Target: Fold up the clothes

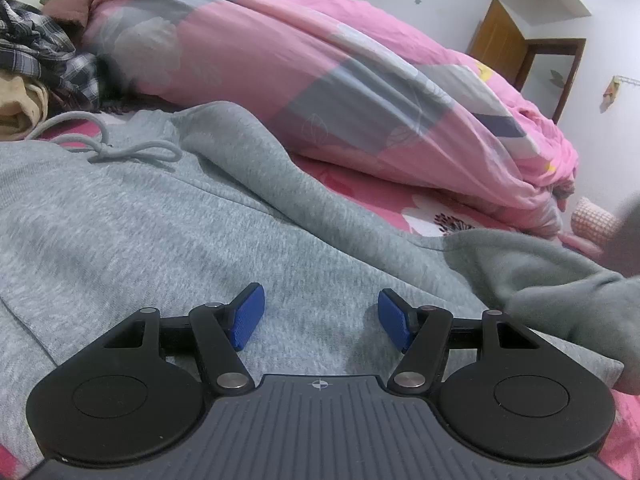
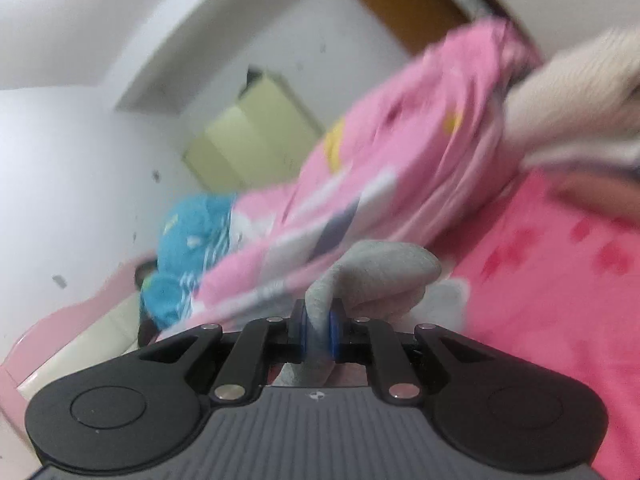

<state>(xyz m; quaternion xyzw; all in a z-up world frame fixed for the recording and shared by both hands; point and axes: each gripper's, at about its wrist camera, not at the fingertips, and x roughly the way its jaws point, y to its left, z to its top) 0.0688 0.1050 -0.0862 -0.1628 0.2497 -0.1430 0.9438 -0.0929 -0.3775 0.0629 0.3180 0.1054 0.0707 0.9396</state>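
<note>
A grey sweat garment with a knotted drawstring lies spread on the bed. My left gripper is open and hovers low over its grey cloth, pads apart and empty. At the right of the left wrist view a fold of the garment is lifted off the bed. My right gripper is shut on a bunch of the grey garment, which bulges up between and beyond the blue pads. The right wrist view is blurred by motion.
A rolled pink and grey duvet lies along the far side of the bed. A plaid shirt and tan cloth are piled at far left. The pink floral sheet shows beside the garment. A blue cloth sits by the headboard.
</note>
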